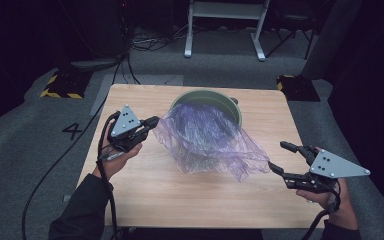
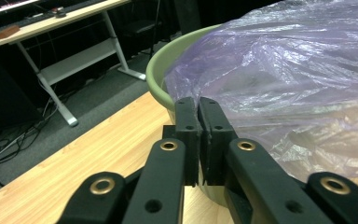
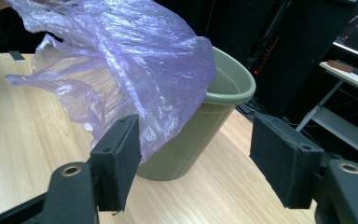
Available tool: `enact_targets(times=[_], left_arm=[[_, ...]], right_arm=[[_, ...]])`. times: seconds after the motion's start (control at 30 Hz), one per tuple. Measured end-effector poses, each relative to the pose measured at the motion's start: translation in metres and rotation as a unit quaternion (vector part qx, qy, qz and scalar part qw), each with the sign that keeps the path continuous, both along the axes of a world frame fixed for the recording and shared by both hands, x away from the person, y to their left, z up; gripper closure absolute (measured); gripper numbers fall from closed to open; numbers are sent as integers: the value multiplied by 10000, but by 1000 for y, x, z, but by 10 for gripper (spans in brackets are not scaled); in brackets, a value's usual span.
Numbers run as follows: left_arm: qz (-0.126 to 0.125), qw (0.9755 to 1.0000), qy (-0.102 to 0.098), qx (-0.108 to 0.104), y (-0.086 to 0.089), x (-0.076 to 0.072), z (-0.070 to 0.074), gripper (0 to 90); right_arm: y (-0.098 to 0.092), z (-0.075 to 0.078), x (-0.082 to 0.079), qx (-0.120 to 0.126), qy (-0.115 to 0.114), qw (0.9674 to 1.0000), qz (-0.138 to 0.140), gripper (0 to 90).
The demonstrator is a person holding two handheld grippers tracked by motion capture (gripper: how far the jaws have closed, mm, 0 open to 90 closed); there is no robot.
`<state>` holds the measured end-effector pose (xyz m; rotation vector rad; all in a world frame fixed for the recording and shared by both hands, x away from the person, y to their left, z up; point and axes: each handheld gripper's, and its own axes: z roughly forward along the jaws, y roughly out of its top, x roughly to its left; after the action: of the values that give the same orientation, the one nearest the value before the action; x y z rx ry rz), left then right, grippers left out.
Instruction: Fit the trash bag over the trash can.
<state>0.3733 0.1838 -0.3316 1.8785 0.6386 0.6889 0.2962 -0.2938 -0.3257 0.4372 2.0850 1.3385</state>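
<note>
A green plastic bin (image 1: 231, 103) stands at the table's far middle. A thin purple plastic bag (image 1: 210, 140) is draped over its mouth and hangs down its front. My left gripper (image 1: 152, 121) is at the bag's left corner, shut on the film and holding it up beside the rim. In the left gripper view its jaws (image 2: 198, 105) meet at the bag (image 2: 284, 79) just by the bin's rim (image 2: 168, 60). My right gripper (image 1: 277, 156) is open just right of the bag's lower hem. In the right gripper view (image 3: 196, 154) the bag (image 3: 121, 56) hangs before the left pad, untouched, over the bin (image 3: 228, 79).
The wooden table (image 1: 180, 200) has bare room in front of the bin and along both sides. Beyond it lie grey carpet, floor cables, a white desk frame (image 1: 225, 30) and two yellow-and-black striped bases (image 1: 60, 86).
</note>
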Motion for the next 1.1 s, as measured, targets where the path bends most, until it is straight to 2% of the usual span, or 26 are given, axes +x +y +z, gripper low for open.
enact_targets(times=[0.13, 0.23, 0.3, 0.33, 0.4, 0.43, 0.57, 0.7, 0.83, 0.9, 1.0, 1.1], left_arm=[[-42, 10000, -2, -15, -2, -2, -1, 802], [70, 9999, 43, -91, -4, -3, -1, 598], [103, 9995, 94, -270, -1, -4, -1, 453], [50, 9992, 108, -390, 1, -5, 0, 375], [-127, 9979, 149, -616, 7, -9, 1, 300], [-187, 9974, 149, -676, 8, -11, 1, 251], [-466, 9957, 62, -802, 12, -25, 6, 203], [-784, 9926, 130, -920, 6, -40, 8, 171], [-925, 9920, 266, -814, -13, -49, 6, 162], [-910, 9927, 317, -725, -23, -50, 3, 161], [-901, 9940, 276, -559, -38, -48, 1, 163], [-991, 9938, 147, -478, -50, -49, 0, 192]], right_arm=[[14, 1, 2, -140, -14, 9998, 138, 339], [29, 1, 7, -268, -10, 9993, 265, 341], [36, 1, 12, -383, -11, 9990, 236, 384], [39, 1, 15, -427, -2, 9989, 197, 415], [42, 1, 23, -442, 55, 9989, 147, 509], [43, 1, 26, -425, 76, 9990, 134, 528], [41, 4, 32, -281, 119, 9994, 132, 592], [39, 7, 33, -187, 123, 9997, 134, 575], [44, 3, 33, -285, 95, 9995, 80, 583], [46, 0, 32, -345, 87, 9993, 100, 615], [52, -4, 31, -473, 90, 9985, 266, 738], [56, -7, 31, -551, 81, 9978, 353, 821]])
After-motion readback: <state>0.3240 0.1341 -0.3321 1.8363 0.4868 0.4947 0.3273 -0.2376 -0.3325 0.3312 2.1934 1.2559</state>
